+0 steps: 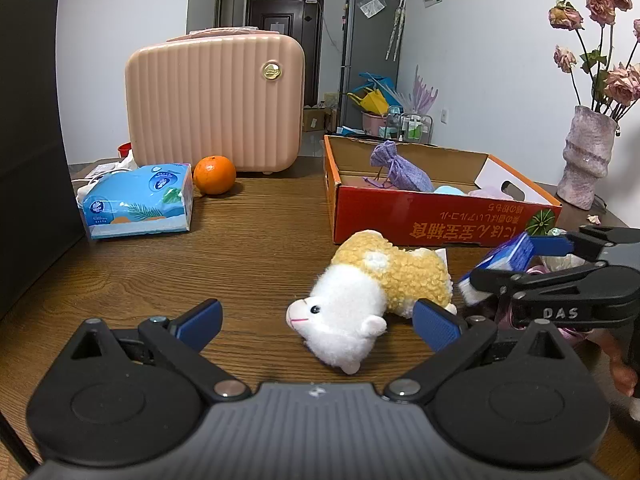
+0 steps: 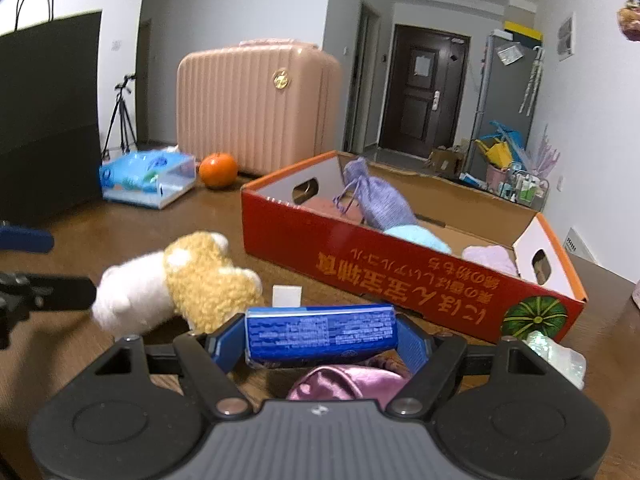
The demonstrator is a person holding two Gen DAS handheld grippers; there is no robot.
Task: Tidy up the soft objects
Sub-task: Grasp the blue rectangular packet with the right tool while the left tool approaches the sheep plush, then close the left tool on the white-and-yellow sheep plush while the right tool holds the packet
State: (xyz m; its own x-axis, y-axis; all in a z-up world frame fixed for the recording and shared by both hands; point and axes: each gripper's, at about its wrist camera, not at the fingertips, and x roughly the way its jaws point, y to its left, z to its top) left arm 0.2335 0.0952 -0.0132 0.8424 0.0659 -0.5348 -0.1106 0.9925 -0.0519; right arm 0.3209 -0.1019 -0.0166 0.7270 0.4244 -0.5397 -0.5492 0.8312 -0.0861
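Observation:
A white and tan plush animal (image 1: 372, 292) lies on its side on the wooden table, in front of my left gripper (image 1: 316, 314). That gripper is open, its blue pads on either side of the toy's head without touching it. My right gripper (image 2: 320, 332) is shut on a small blue tissue pack (image 2: 320, 334), held just above a pink satin item (image 2: 344, 382). From the left wrist view the same pack (image 1: 508, 258) shows at the right. Behind stands a red cardboard box (image 2: 360, 264) with a purple drawstring pouch (image 2: 376, 196) and pale soft items inside.
A pink hard case (image 1: 216, 104), an orange (image 1: 214, 174) and a large blue tissue pack (image 1: 136, 200) sit at the back left. A black bag (image 1: 32, 140) rises at the left edge. A vase of dried flowers (image 1: 586, 156) stands at the right.

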